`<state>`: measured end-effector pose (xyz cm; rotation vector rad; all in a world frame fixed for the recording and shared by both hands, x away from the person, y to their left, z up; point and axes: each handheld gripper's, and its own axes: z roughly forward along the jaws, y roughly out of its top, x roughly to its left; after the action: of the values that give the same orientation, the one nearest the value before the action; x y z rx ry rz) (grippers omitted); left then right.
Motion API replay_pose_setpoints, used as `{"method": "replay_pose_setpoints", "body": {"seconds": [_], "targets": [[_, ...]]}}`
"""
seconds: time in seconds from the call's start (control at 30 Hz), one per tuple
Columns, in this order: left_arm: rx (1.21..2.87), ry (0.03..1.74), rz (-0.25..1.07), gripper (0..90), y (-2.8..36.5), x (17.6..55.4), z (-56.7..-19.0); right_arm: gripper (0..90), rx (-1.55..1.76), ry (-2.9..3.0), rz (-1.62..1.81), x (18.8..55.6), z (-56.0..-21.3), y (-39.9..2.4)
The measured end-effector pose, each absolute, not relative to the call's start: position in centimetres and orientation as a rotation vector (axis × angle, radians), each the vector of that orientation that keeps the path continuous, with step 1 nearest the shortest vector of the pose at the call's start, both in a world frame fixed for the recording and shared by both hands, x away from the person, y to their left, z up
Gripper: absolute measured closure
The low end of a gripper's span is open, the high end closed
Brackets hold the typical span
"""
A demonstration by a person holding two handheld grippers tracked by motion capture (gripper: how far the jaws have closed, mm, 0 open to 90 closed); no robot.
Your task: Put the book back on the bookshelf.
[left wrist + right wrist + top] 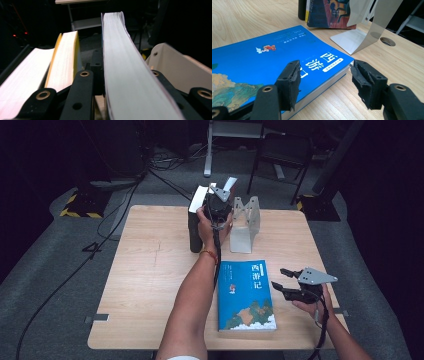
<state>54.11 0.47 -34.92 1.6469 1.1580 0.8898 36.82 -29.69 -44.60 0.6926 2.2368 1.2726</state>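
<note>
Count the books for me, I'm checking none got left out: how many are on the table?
4: a blue book flat near the right gripper, and three upright ones by the bookend, one in the left gripper.

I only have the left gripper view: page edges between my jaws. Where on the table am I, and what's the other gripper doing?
Observer: The left gripper is at the table's far edge, on an upright book beside the metal bookend.
Operator: And the right?
Observer: The right gripper is open, its jaws straddling a corner of the blue book.
Operator: Is that book standing?
Observer: No, it lies flat, cover up, near the table's front edge.
</note>
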Motion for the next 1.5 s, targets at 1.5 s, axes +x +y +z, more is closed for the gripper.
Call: {"method": "replay_pose_setpoints", "body": {"seconds": [1.5], "targets": [[1.786,1.012,0.889,43.5,6.1,49.0,-32.8,38.4,0.686,2.292,1.230,36.9,-45.0,-29.1]]}}
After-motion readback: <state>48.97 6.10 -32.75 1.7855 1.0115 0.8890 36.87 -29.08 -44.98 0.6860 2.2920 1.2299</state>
